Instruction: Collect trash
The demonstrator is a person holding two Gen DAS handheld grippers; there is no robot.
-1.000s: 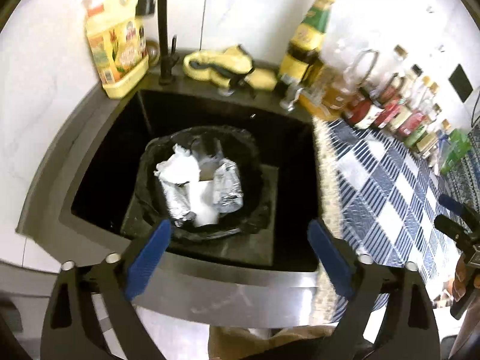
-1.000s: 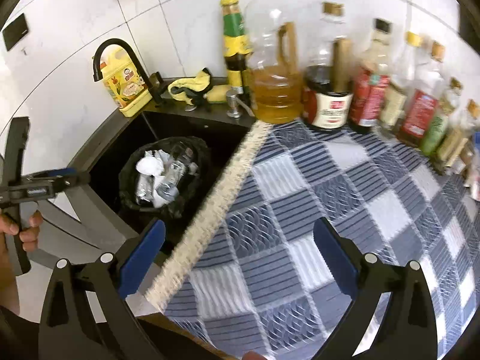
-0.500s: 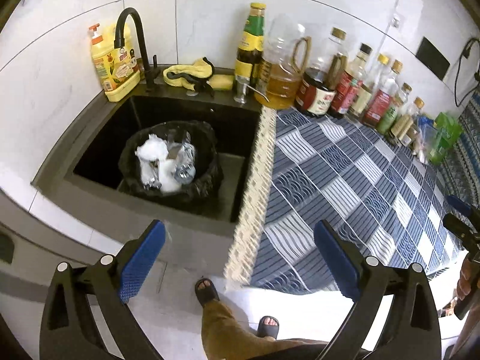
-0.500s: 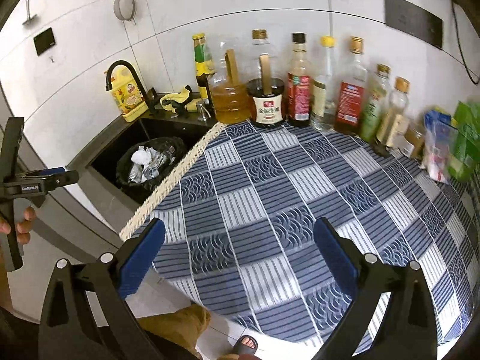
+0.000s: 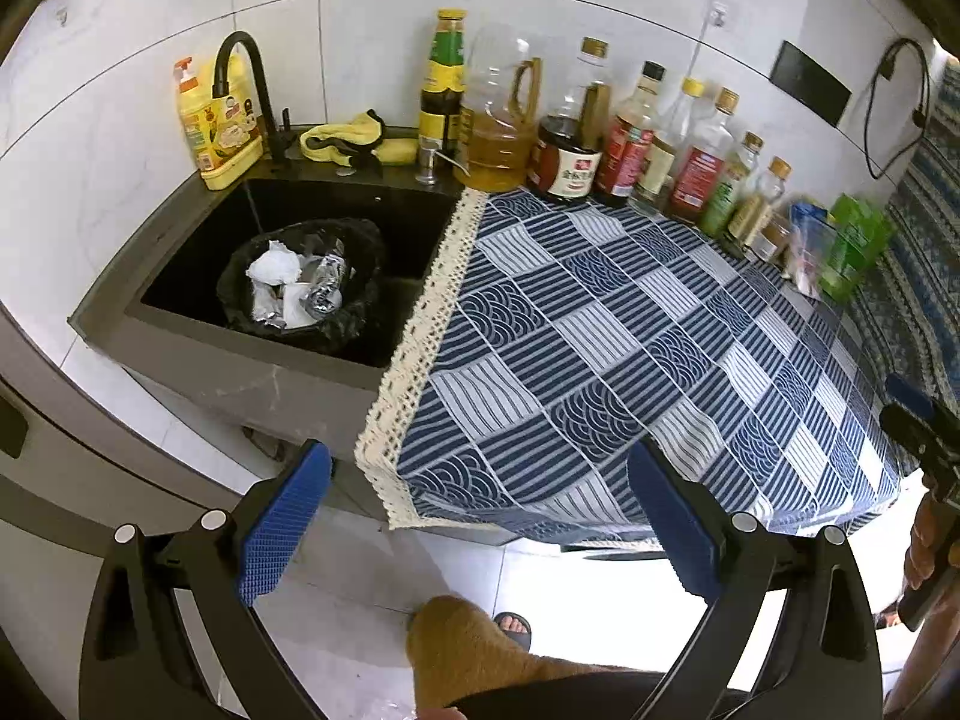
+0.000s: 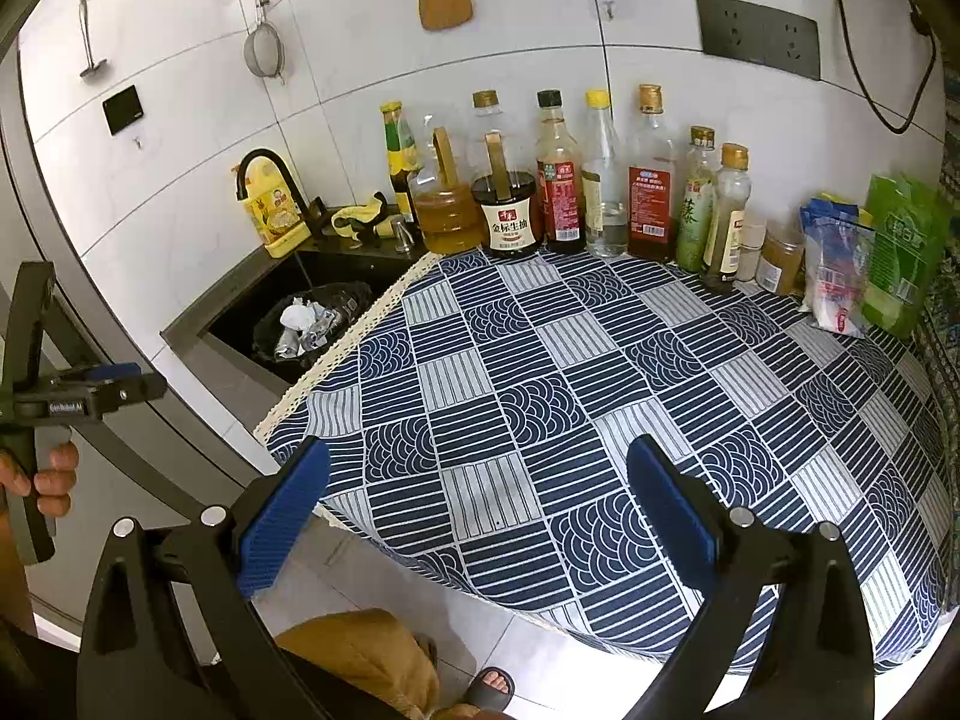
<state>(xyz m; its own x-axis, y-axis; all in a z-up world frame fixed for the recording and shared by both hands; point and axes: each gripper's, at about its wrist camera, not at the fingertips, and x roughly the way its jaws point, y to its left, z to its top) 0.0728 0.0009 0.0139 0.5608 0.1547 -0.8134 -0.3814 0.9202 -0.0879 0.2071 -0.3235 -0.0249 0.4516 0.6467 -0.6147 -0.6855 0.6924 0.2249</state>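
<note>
A black trash bag [image 5: 237, 300] sits in the dark sink [image 5: 180, 276] and holds crumpled white paper [image 5: 273, 267] and foil [image 5: 324, 294]. The bag also shows in the right wrist view [image 6: 267, 330]. My left gripper [image 5: 480, 516] is open and empty, held well back from the counter, above the floor. My right gripper [image 6: 477, 513] is open and empty, held back over the front edge of the blue patterned tablecloth [image 6: 600, 372]. No loose trash shows on the cloth.
A row of sauce and oil bottles [image 6: 558, 180] lines the back wall. A yellow detergent bottle [image 5: 216, 126] and black faucet [image 5: 246, 78] stand behind the sink. Green and white packets [image 6: 900, 252] sit at the right. The person's leg and sandalled foot [image 5: 510, 624] are below.
Both grippers have pulled back and up from the sink and counter. The view widened from the bag close up to the whole counter. Both stayed open.
</note>
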